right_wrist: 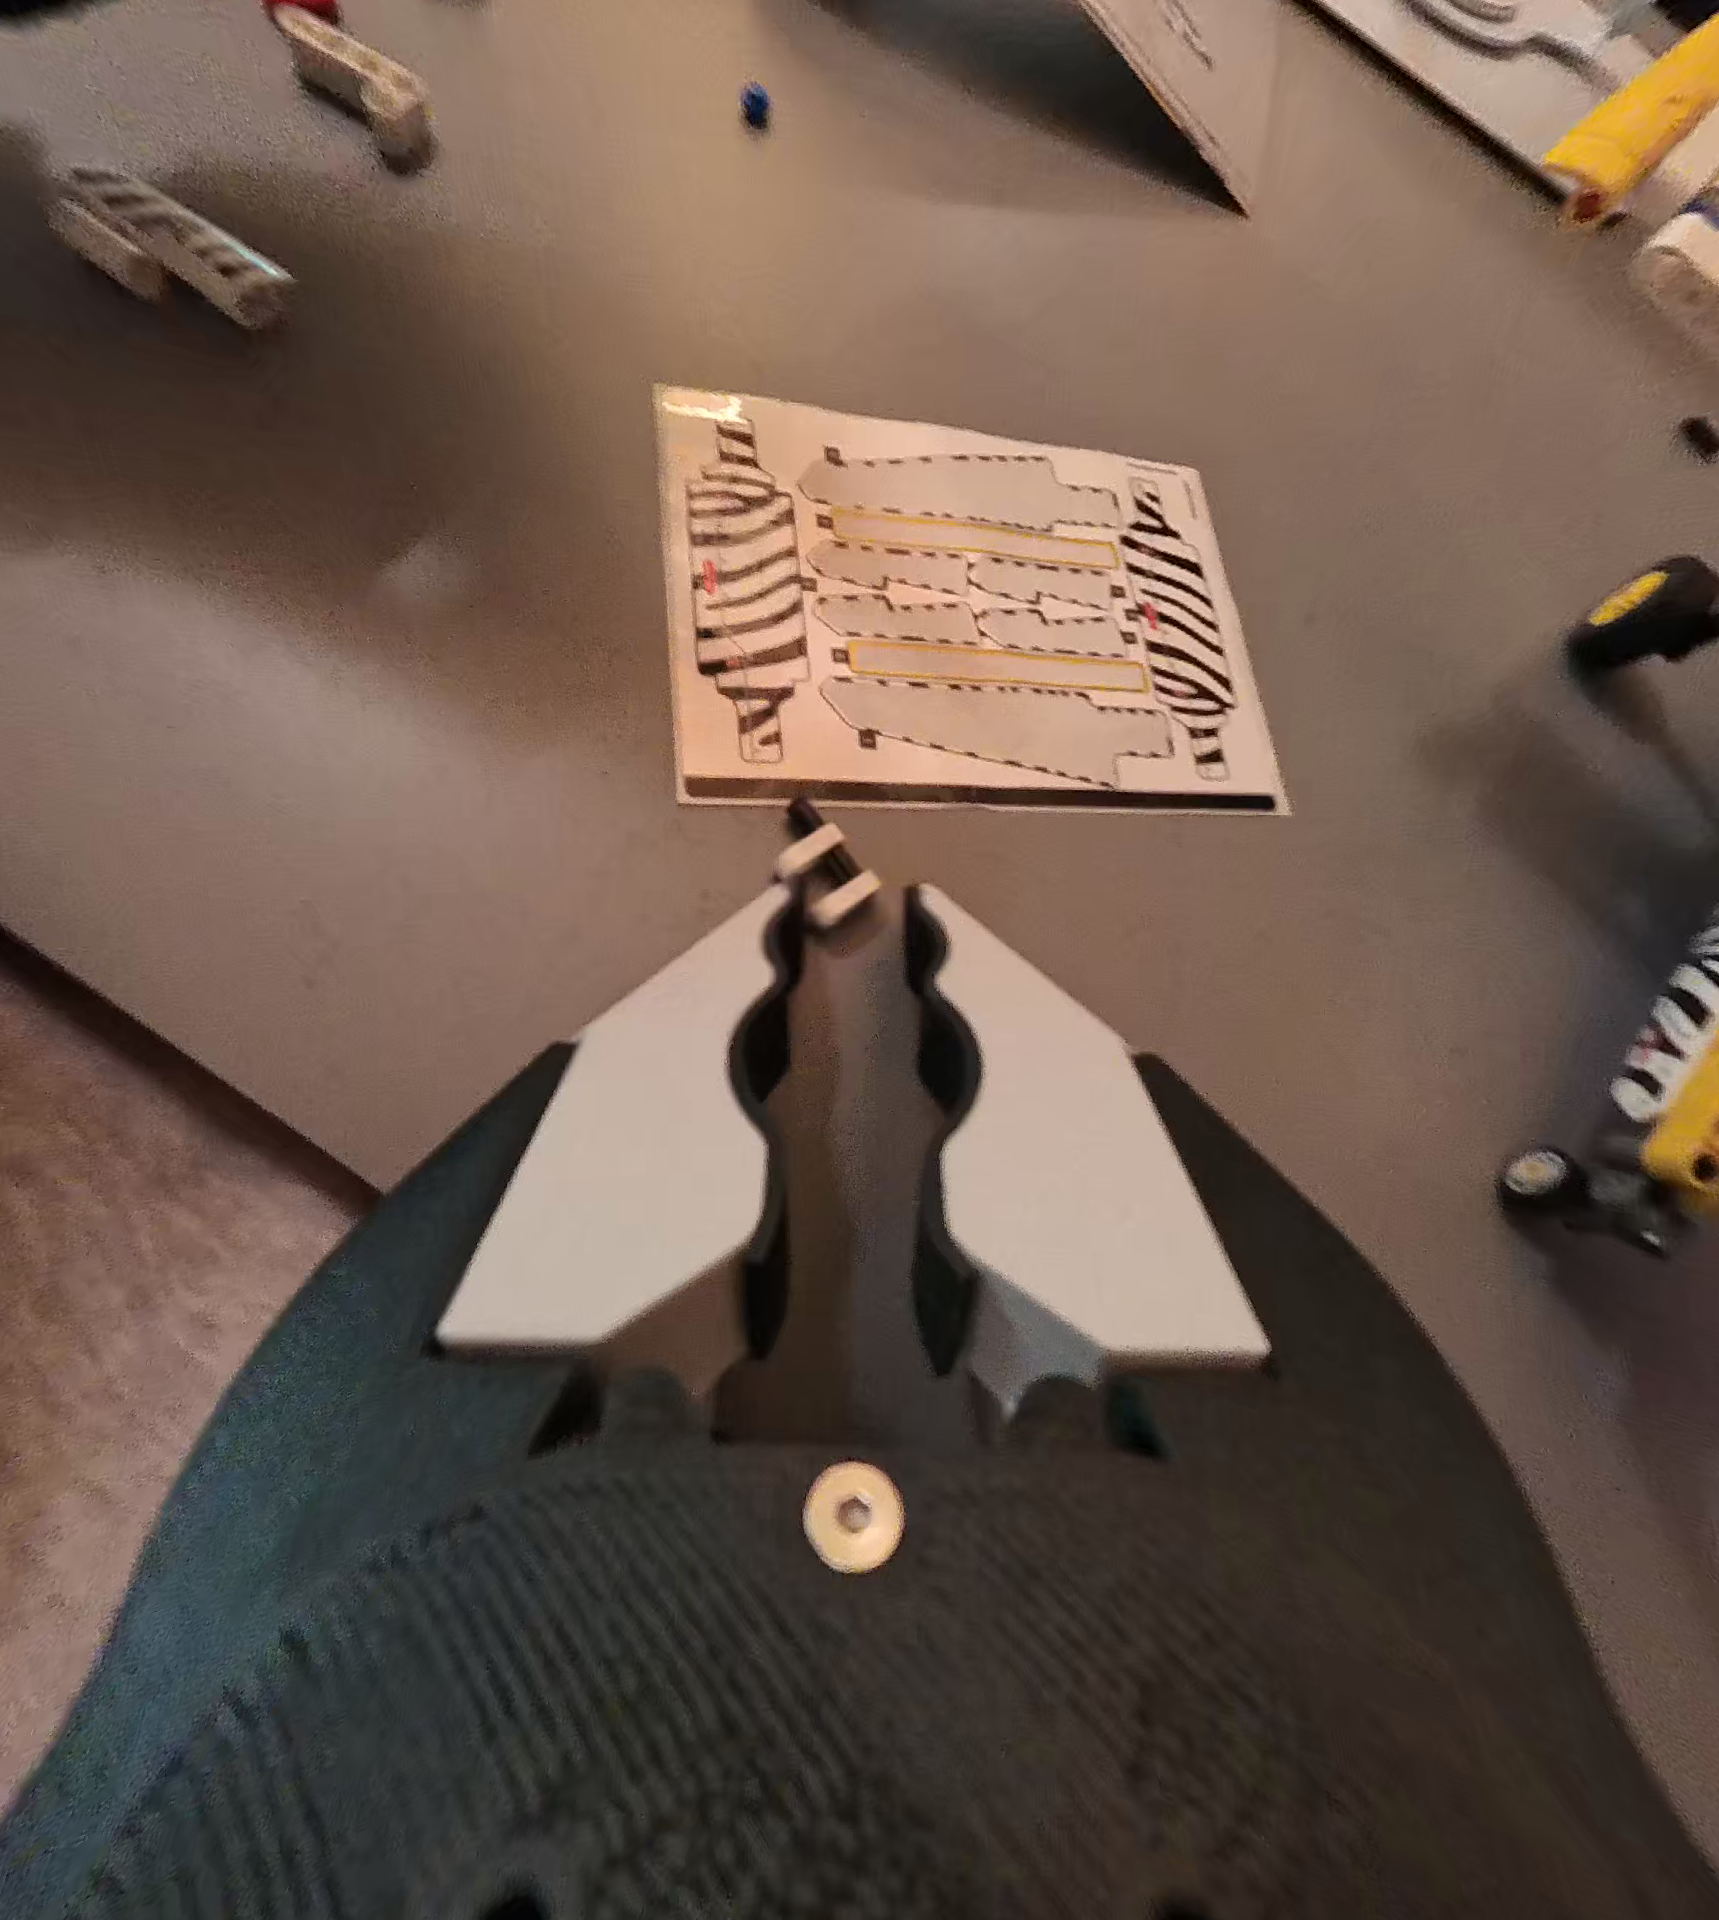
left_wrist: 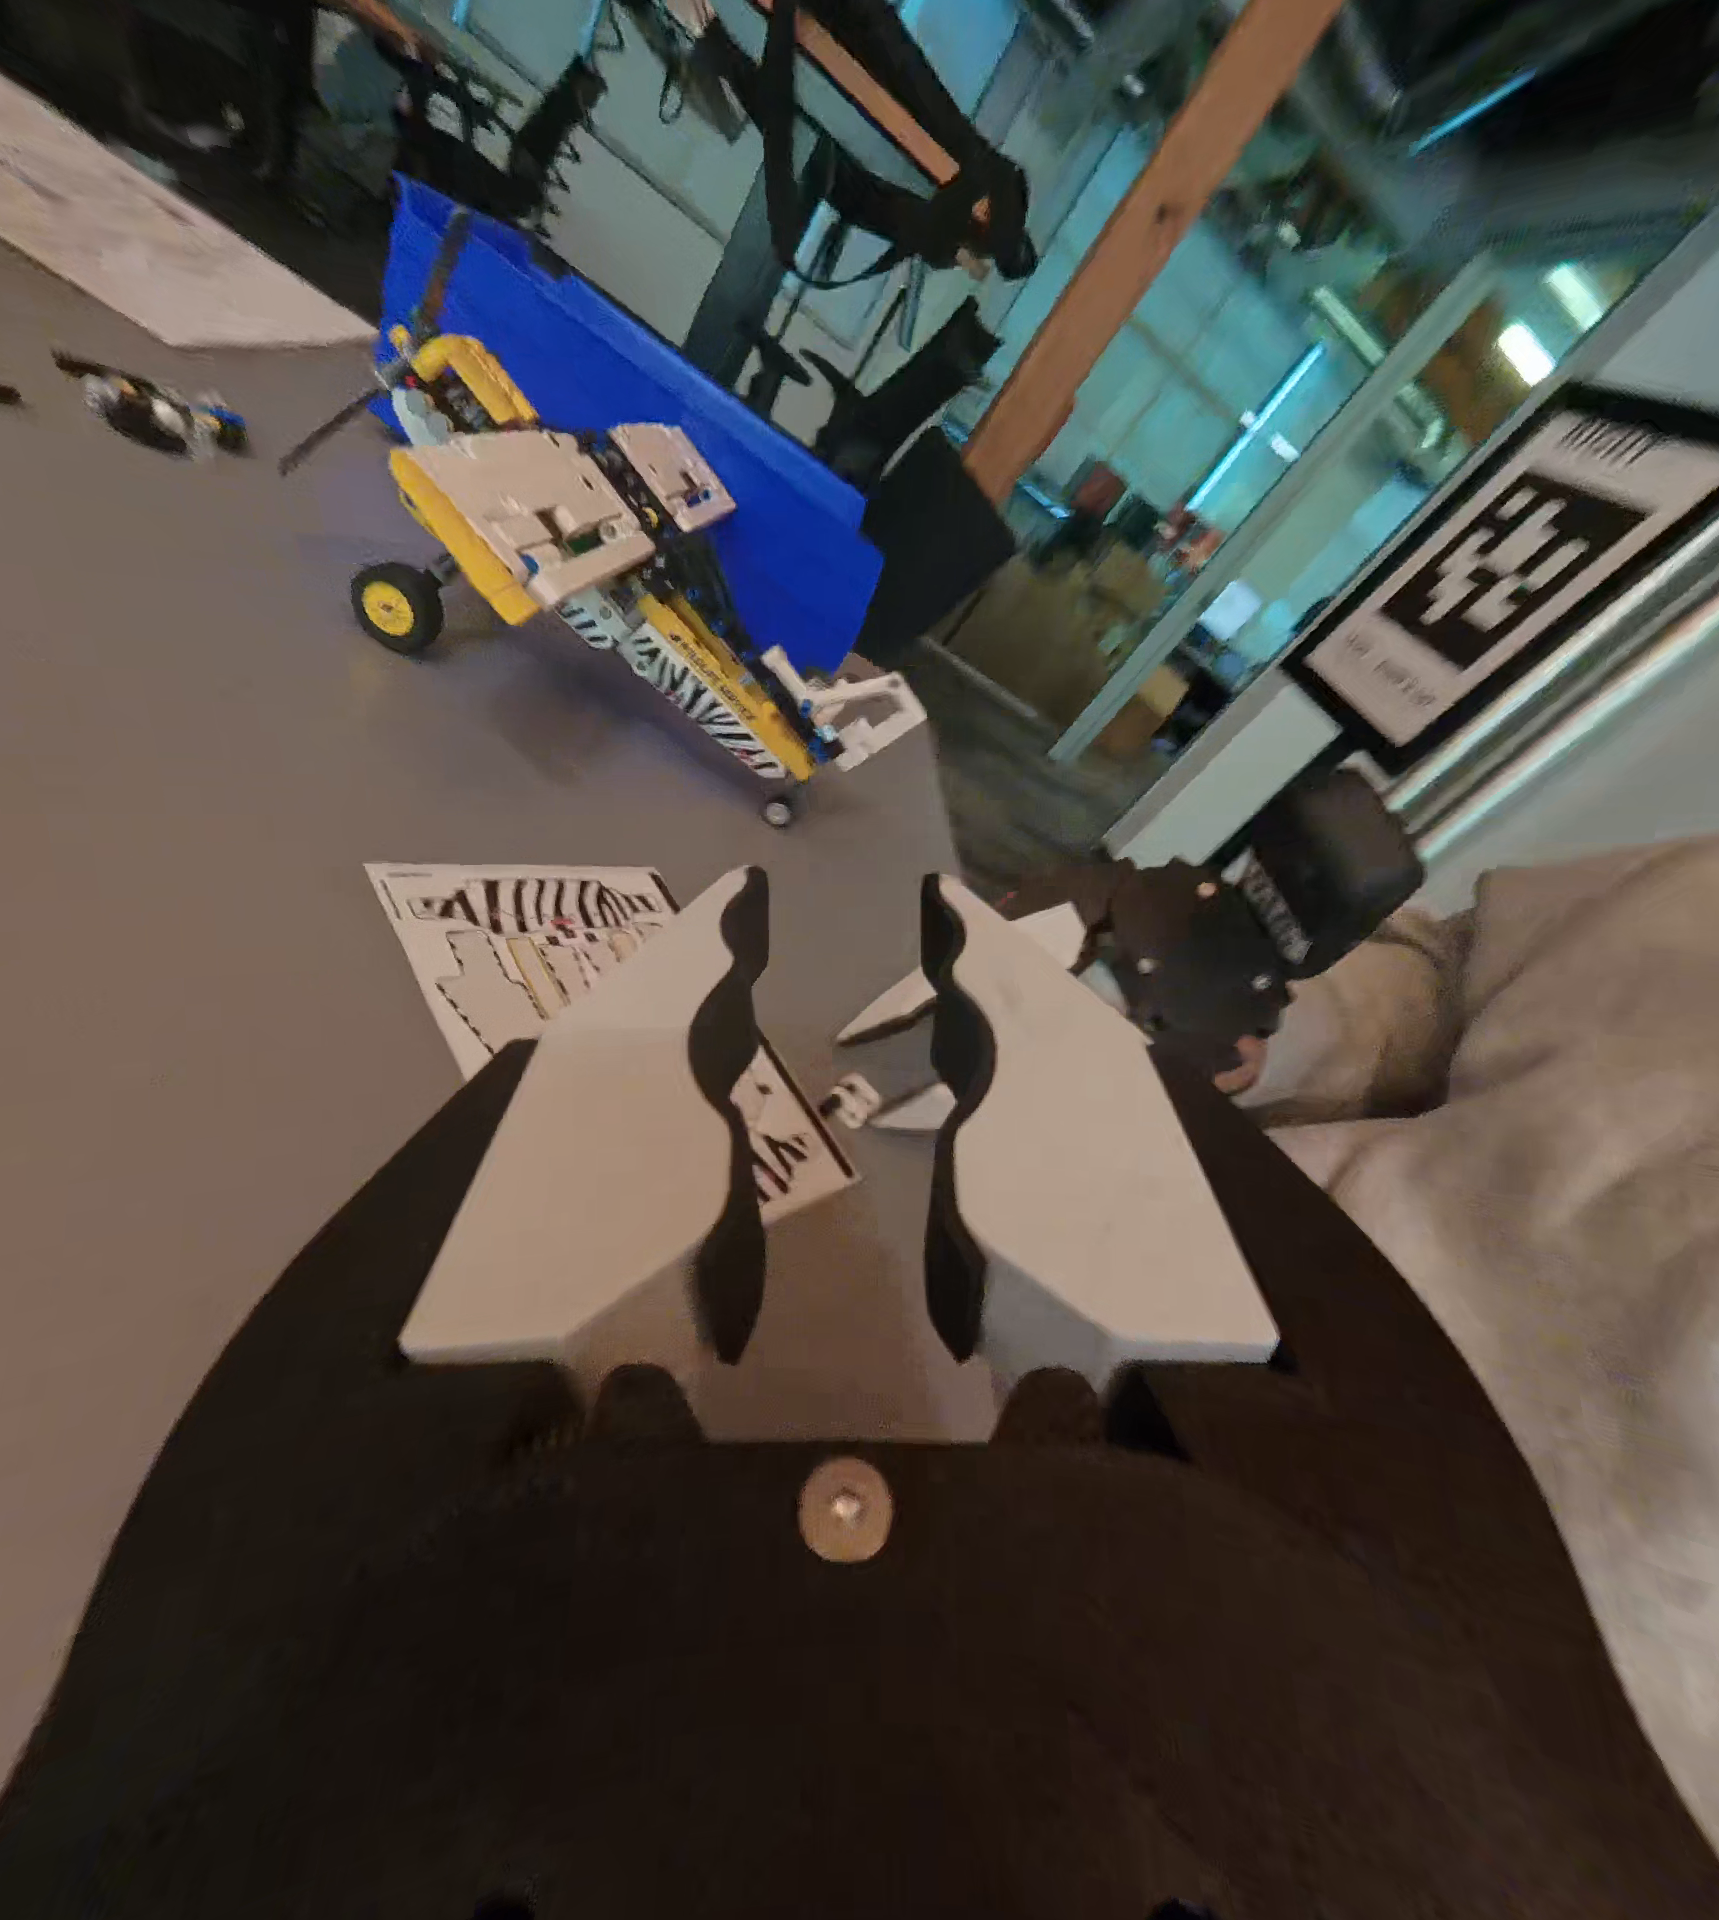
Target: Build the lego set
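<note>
Lego plane, yellow and white with zebra stripes, stands in the upper middle of the left wrist view on the grey table, touching or just in front of a blue bin. In the right wrist view we see only its tail and wheels at the right edge of the frame.

Between the plane and our left gripper lies the sticker sheet, flat on the table, with bare grey surface to the left of it. The left gripper has its jaws a moderate gap apart and we see nothing between them.

Our right gripper also has its jaws apart. A small white piece with a black pin sits just at its fingertips, close to the near edge of the sticker sheet. The view is blurred here, so we cannot tell if the fingers really touch the piece or only stand around it.

In the upper left of the right wrist view, two white beams lie well apart from the sheet, and a small blue piece lies near the top. The table edge runs diagonally at lower left, with carpet below it. Wide open table remains between the beams and the sheet.
</note>
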A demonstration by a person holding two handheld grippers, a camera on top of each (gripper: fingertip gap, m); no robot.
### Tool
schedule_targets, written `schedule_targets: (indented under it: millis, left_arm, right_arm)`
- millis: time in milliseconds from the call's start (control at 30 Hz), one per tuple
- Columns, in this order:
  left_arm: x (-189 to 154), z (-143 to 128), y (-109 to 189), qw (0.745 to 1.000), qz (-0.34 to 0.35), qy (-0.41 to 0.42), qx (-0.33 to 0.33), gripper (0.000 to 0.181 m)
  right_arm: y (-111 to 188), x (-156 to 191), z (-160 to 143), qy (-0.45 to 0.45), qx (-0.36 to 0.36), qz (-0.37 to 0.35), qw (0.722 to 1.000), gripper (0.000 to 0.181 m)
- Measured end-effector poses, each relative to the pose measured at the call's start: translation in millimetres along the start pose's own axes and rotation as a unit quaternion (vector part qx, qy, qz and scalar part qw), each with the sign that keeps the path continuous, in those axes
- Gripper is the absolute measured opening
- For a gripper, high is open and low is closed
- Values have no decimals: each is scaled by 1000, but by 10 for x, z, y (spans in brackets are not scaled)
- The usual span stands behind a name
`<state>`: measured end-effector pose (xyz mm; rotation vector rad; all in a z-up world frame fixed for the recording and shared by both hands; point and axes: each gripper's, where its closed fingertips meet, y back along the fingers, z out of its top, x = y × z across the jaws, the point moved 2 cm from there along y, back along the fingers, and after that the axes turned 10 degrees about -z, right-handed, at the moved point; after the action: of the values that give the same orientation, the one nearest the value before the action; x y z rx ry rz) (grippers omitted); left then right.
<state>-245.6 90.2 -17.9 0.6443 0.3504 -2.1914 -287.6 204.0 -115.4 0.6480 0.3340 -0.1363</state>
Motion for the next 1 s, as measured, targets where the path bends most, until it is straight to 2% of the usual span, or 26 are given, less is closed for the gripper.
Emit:
schedule_targets:
  millis: [67, 133, 267, 400, 467, 567, 667, 700, 767, 833, 900, 1000]
  left_arm:
    - [-6, -21, -73, 1000, 16, -23, -5, 27]
    - [-33, -98, -139, 1000, 20, -4, -18, 27]
    - [-150, -315, -277, 998, 29, 45, -42, 28]
    - [-249, -472, -370, 997, 62, 51, -21, 29]
    - [-272, -525, -390, 996, 69, 60, 9, 31]
    - [-298, -643, -333, 993, 89, 66, 30, 34]
    - [-399, -924, -219, 989, 98, 88, 67, 32]
    - [-444, -1013, -164, 987, 107, 88, 76, 31]
    - [-541, -1063, -30, 987, 141, 43, 58, 17]
    - [-592, -1089, 103, 983, 179, 20, 39, 19]
    - [-596, -1181, 177, 980, 191, 35, 49, 25]
    - [-554, -1271, 253, 975, 206, 54, 58, 30]
  right_arm:
    - [-7, 9, 8, -23, -8, 35, 999, 31]
    - [-22, -16, -6, -47, -4, 65, 997, 42]
    - [-41, 16, 6, -65, 2, 130, 989, 46]
    - [-45, 79, 38, -23, 7, 168, 986, 14]
    - [-41, 99, 45, -12, 4, 187, 982, 14]
    - [102, 222, 131, 17, -40, 266, 963, 14]
    - [326, 464, 268, 100, -109, 352, 924, 14]
    - [355, 564, 272, 144, -118, 365, 912, 14]
    - [306, 735, 307, 201, -122, 362, 902, 14]
    - [287, 917, 357, 214, -122, 389, 888, 14]
    - [233, 992, 439, 204, -131, 391, 888, 24]
    - [123, 931, 437, 197, -113, 353, 908, 48]
